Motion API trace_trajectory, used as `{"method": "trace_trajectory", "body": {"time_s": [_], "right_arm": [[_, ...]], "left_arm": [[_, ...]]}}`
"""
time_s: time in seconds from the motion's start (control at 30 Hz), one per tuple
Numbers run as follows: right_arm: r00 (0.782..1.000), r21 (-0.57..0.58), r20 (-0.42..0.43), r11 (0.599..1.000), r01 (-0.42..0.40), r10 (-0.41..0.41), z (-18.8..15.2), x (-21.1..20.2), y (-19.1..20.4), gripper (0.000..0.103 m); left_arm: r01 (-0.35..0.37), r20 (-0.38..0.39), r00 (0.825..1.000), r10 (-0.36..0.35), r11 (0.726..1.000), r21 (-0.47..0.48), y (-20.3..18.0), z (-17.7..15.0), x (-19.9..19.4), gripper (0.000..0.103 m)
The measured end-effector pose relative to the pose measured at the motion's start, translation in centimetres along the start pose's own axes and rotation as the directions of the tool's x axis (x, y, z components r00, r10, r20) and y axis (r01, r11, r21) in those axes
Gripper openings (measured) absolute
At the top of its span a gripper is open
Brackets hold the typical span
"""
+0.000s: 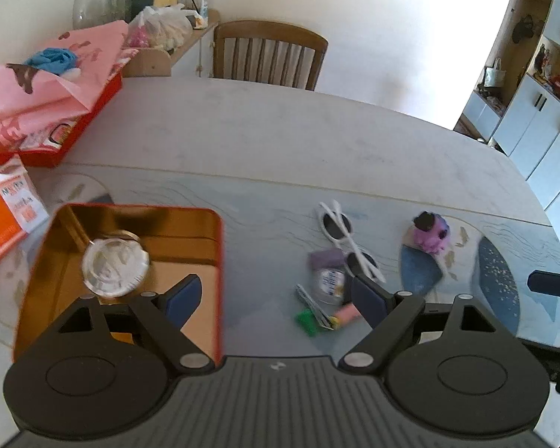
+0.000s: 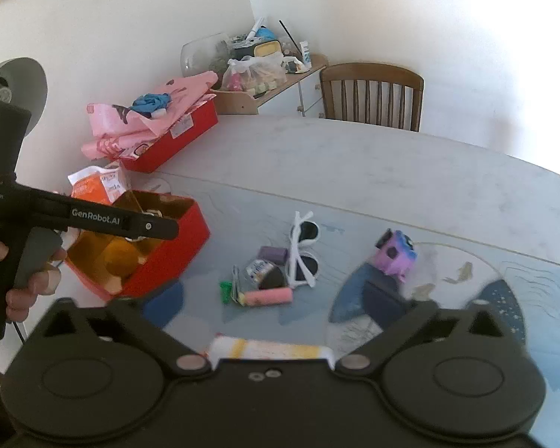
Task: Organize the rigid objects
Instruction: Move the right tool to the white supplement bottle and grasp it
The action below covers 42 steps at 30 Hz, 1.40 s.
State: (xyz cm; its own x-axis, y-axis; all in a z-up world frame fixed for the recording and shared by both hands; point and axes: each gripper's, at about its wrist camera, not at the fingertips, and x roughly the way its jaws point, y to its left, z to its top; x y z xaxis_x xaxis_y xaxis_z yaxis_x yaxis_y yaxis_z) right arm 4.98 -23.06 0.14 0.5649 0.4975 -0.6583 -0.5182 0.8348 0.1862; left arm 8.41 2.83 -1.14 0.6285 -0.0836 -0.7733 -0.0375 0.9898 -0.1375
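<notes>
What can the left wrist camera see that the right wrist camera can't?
Only the left wrist view looks down into the red tin and shows a round glass lid inside, plus white cupboards at the right edge.

Only the right wrist view shows the person's hand holding the left hand-held gripper, a grey lamp, and a white tube by the camera.

Both show the white sunglasses, purple toy, pink tube, wooden chair and table.
</notes>
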Motion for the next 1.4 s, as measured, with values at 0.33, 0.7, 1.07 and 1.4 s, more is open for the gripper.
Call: {"method": "trace_trajectory", "body": {"time_s": [0.33,0.7,1.07,1.4], "right_arm": [[0.997,-0.157,-0.075,0.987,-0.041,0.029,-3.0,0.4,-2.4,0.103],[0.977,-0.335,-0.176,0.925,-0.178,0.124,-3.9,3.0,-1.9,0.103],[0.963,-0.583,-0.239,0.775,-0.245,0.124,-5.3,5.5,1.5,0.094],[0.968,-0.788,-0.238,0.566,-0.243,0.084,-7.3,6.6,3.3,0.06]], "left_arm": [[0.012,-0.034,0.999,-0.011,0.999,0.034,-5.2,-2.8,0.8,0.088],[-0.042,-0.103,0.994,0.039,0.999,-0.024,-5.4,-5.2,2.0,0.088],[-0.091,-0.133,0.988,0.082,0.994,-0.062,-4.0,-6.8,1.9,0.088],[-0.045,-0.151,0.988,0.034,0.997,-0.065,-3.4,-8.4,1.9,0.088]]}}
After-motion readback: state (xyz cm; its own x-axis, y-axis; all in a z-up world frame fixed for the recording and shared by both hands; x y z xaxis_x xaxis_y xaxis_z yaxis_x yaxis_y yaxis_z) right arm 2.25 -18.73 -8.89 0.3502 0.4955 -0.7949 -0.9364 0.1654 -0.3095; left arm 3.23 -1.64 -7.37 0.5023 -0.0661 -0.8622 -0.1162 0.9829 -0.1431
